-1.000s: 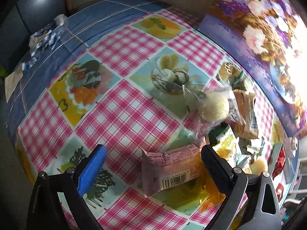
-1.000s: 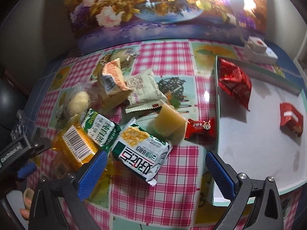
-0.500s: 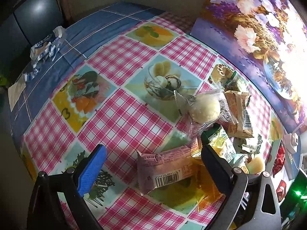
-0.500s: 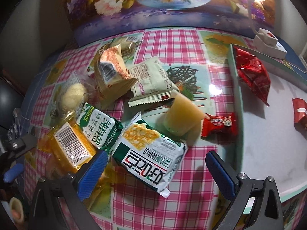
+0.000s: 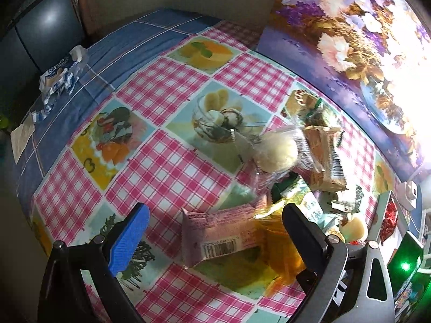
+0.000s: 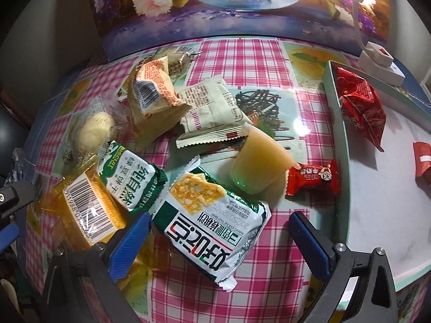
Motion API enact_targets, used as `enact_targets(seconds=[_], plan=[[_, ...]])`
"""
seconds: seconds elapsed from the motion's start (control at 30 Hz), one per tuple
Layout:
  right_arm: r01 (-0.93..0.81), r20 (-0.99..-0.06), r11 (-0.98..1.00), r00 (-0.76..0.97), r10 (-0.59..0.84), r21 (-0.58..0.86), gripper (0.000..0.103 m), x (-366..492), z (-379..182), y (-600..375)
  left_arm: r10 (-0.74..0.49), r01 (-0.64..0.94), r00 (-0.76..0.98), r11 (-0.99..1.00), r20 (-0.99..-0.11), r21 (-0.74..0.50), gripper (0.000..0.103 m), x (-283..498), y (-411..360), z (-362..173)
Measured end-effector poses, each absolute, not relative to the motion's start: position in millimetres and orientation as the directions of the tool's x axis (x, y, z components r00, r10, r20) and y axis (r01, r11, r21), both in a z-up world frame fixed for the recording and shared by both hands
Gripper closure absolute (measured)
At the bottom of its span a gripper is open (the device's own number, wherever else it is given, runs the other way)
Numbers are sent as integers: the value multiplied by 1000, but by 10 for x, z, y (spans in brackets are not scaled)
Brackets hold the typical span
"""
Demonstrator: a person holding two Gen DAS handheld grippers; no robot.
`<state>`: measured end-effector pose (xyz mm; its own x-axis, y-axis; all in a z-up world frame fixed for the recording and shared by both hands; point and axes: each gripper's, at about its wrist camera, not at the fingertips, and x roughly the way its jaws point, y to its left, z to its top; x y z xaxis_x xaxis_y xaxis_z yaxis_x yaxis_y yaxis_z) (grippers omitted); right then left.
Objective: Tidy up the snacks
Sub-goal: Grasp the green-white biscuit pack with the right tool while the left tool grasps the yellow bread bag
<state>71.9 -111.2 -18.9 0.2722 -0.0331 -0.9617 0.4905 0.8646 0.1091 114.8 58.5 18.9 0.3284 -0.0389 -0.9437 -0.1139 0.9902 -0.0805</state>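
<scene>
Where snacks crowd, bare cloth [image 5: 167,161] leftward, tray rim [image 6: 340,145] rightward

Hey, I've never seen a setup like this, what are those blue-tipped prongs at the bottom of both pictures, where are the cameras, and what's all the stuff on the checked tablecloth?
No robot arm is involved: a person holds a hand-operated two-finger gripper in each hand, and a fisheye camera on each looks forward along its fingers. The prongs are those fingers.

The left wrist view shows the left gripper, open and empty, its fingers on either side of a pink wrapped snack bar with a barcode on the pink checked tablecloth.

The right wrist view shows the right gripper, also open and empty, over a white and green cracker packet. Nearby lie an orange barcoded packet, a yellow jelly cup and a small red candy. The white tray with a pale green rim to the right already holds a red foil bag.
</scene>
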Motion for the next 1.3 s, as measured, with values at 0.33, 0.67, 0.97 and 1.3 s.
enact_targets(seconds=[0.33, 0.67, 0.97, 1.3], plan=[[502, -960, 855, 280, -17, 132, 4, 601, -148, -1227, -126, -33, 320, 989, -939, -144, 4, 1109, 315, 137], [493, -956, 858, 292, -10, 142, 16, 583, -116, -1192, -132, 74, 252, 990, -959, -117, 4, 1040, -50, -103], [485, -953, 861, 303, 2, 156, 24, 551, -86, -1211, -128, 108, 240, 989, -962, -104, 50, 1010, -143, -144], [482, -943, 852, 331, 41, 206, 34, 525, 7, -1256, -155, 110, 283, 986, -947, -128, 66, 1001, -117, 10]])
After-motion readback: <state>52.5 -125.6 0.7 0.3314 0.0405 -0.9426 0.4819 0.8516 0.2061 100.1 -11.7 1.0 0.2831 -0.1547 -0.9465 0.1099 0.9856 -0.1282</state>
